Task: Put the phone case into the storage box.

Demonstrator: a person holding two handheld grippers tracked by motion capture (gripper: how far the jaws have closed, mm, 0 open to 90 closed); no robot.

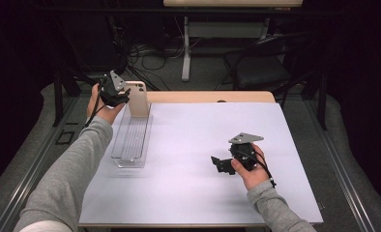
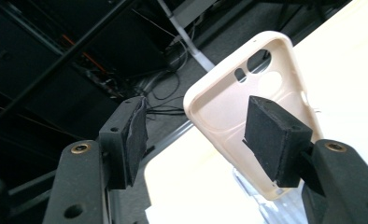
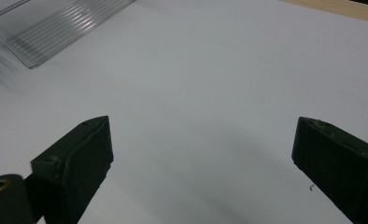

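A cream phone case stands upright at the far end of a clear ribbed plastic tray on the left of the white table. My left gripper is raised at the case's left edge. In the left gripper view, the case shows its hollow inside with the camera cut-out at the top. It lies just behind the right jaw, and the left gripper is open with a wide gap. My right gripper hovers low over the bare table right of centre. It is open with nothing between its fingers.
The tray's corner lies up and to the left of the right gripper. A wooden strip runs along the table's far edge. Beyond it are a dark chair, floor cables and a white table leg.
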